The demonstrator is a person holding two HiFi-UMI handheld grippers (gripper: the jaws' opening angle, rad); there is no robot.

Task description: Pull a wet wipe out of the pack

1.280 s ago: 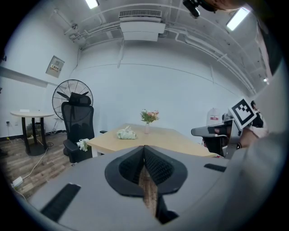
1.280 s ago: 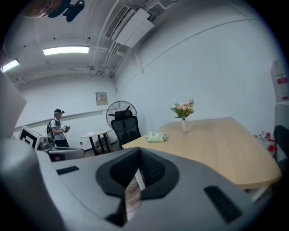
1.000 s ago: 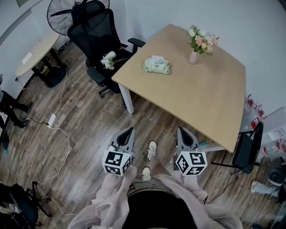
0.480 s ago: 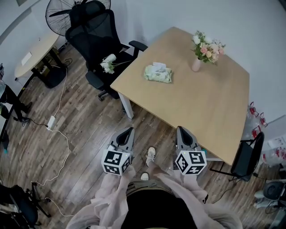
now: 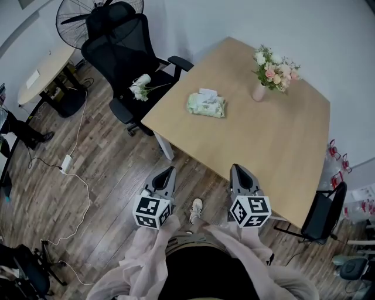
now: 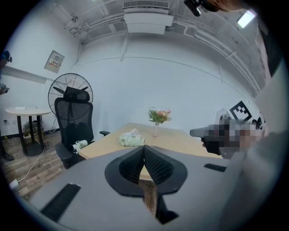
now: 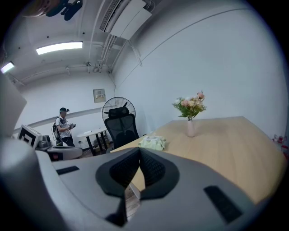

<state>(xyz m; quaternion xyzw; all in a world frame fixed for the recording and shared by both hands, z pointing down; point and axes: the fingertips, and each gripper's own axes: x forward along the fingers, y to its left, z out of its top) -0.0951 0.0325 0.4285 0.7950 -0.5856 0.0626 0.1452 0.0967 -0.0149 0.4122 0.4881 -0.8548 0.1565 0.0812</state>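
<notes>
Facing: I have the counter (image 5: pixel 263 146) ahead and below me, with both claws held out toward its near edge.
Left claw (image 5: pixel 169 171): jaws together with nothing between them. It hangs over the wood floor (image 5: pixel 105 170), short of the near edge.
Right claw (image 5: pixel 236 169): jaws together and empty. In the head view its tip shows at the near edge.
Wet wipe pack (image 5: pixel 206 105): pale green, lying flat on the counter near the edge beside the office chair (image 5: pixel 126 53). I see something white sticking up at its top. It is well apart from both claws.
Vase of flowers (image 5: pixel 259 91): upright toward the far edge by the wall, near the pack but not touching it.
Off the counter: a standing fan (image 5: pixel 76 17) and a round table (image 5: pixel 44 70) are beyond the chair.
</notes>
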